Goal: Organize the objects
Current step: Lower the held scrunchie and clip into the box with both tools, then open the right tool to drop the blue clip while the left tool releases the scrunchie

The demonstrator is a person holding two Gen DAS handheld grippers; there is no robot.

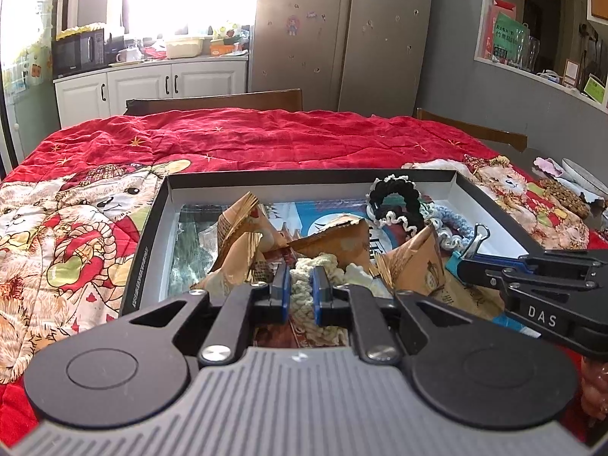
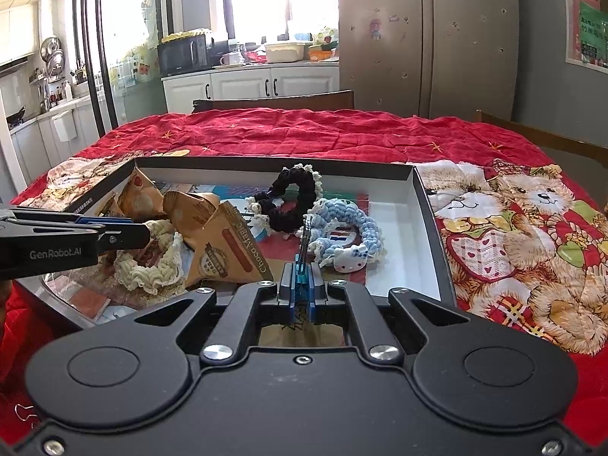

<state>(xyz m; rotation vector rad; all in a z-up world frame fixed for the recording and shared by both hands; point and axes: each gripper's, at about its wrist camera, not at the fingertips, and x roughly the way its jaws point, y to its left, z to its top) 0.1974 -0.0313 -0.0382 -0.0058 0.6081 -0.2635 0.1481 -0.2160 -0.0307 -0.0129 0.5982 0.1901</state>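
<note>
- Grippers first: our left gripper (image 1: 300, 288) is clamped on a cream crocheted scrunchie (image 1: 304, 285) over the near left part of the box (image 2: 421, 190).
- Our right gripper (image 2: 302, 285) pinches a blue binder clip (image 2: 303, 266) tight between its pads, just above the box's near edge.
- Beside the clip we see a light blue scrunchie (image 2: 364, 224) with a cat charm, and a black scrunchie (image 2: 288, 197) behind it.
- Brown snack packets (image 2: 224, 243) crowd the box's left half.
- Under the box lies a red bear-print quilt (image 2: 513, 228).
</note>
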